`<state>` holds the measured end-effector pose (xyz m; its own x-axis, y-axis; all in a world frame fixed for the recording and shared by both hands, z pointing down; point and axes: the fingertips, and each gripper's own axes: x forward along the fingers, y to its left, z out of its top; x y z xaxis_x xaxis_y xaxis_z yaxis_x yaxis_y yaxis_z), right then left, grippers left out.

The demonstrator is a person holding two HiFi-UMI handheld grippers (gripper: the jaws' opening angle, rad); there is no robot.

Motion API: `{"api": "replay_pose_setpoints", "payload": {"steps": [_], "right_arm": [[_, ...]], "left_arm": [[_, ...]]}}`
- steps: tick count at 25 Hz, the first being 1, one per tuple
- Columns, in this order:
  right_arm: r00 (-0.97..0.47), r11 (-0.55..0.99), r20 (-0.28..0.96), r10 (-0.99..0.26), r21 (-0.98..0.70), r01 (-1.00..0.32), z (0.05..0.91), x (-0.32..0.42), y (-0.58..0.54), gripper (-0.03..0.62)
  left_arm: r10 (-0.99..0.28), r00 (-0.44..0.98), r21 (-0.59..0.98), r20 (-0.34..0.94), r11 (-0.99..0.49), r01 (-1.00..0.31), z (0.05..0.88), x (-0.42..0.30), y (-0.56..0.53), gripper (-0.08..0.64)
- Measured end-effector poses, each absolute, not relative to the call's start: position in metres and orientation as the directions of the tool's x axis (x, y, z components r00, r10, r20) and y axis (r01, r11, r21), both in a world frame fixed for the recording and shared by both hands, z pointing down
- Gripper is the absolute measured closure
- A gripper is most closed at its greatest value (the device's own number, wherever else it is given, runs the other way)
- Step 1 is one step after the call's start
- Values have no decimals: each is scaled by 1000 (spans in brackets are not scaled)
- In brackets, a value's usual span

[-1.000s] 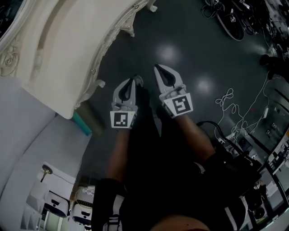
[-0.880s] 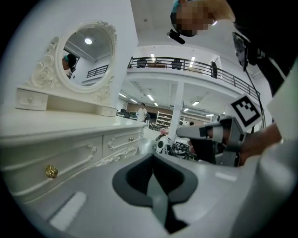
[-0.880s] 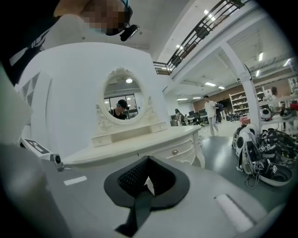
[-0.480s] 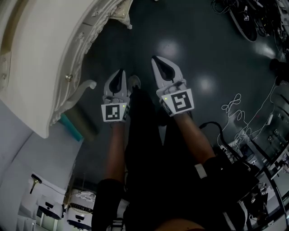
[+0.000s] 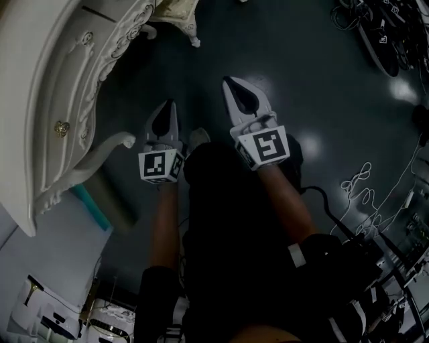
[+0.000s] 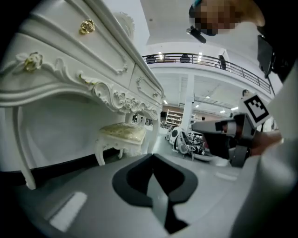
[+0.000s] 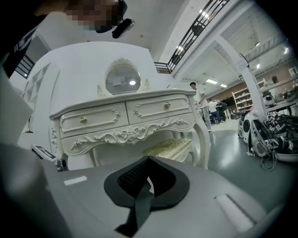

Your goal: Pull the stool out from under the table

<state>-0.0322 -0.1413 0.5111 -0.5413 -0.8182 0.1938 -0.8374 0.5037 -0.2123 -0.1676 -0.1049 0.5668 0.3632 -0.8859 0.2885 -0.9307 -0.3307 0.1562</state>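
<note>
- table (image 5: pixel 53 87) at left, its curved leg (image 5: pixel 107 144) just beside the left gripper
- left gripper (image 5: pixel 167 107) jaws fully together, nothing held; the nearer tool to the table
- stool (image 5: pixel 177 13) tucked under the table front, far and slightly left of both tools, well apart from them
- right gripper (image 5: pixel 229 83) jaws together too, empty; stool sits straight ahead in its own view
- floor (image 5: pixel 315 74) open on the near right for the pull; cables (image 5: pixel 358 184) lie further right, likely clear of the path

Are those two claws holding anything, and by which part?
Nothing. The left gripper and right gripper are shut and empty; the stool sits untouched under the table.
</note>
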Motion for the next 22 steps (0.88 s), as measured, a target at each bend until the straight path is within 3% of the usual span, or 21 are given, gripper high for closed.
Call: {"api": "replay_pose_setpoints", "payload": {"steps": [9, 22], "right_arm": [[-583, 556, 161, -796, -184, -810, 573, -35, -152, 594], [-567, 541, 154, -809, -180, -821, 629, -59, -174, 591]], "left_arm": [[-928, 263, 117, 264, -240, -964, 626, -199, -117, 549], [-933, 290, 121, 215, -269, -956, 659, -217, -147, 549]]}}
